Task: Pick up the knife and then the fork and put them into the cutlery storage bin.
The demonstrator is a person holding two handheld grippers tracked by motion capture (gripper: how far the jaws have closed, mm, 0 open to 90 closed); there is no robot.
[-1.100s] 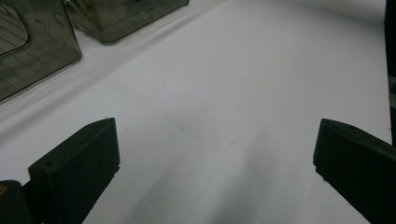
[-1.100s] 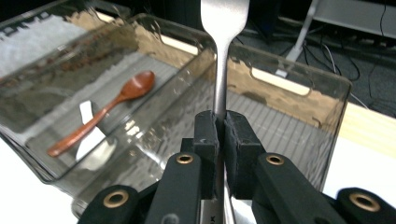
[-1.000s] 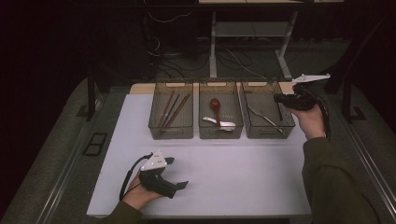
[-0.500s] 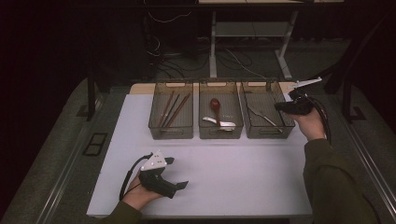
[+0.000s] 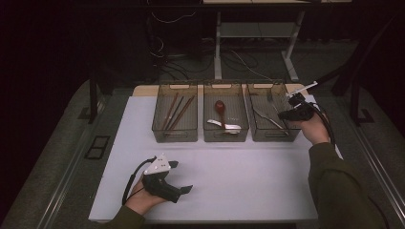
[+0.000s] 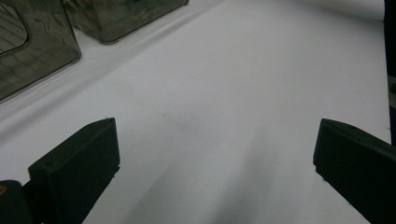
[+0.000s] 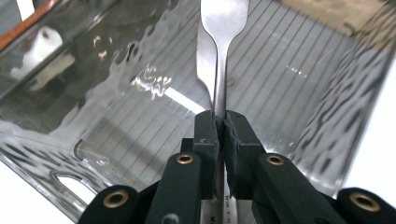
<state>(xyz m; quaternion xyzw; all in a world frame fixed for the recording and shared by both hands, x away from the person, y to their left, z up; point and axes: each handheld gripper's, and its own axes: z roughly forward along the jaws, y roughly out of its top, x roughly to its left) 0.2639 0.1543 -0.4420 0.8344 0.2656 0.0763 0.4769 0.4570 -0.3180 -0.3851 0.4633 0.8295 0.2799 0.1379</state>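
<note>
Right tongs point(image 7: 219, 123) clamped on metal utensil point(image 7: 223, 28) over right bin point(image 5: 273, 136); left tongs point(image 6: 210, 158) apart, resting on table point(image 5: 248, 176).

black gripper point(image 7: 219, 128), brass screws, trailing cable; olive sleeves point(image 5: 341, 191).

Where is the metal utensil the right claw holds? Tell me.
The metal utensil is clamped in the right claw, over the rightmost bin at the table's far right in the high view.

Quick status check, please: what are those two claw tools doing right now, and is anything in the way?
Right gripper shut on a metal utensil, over the right bin. Left gripper open, empty, low over the white table. Cutlery already lies in that bin.
</note>
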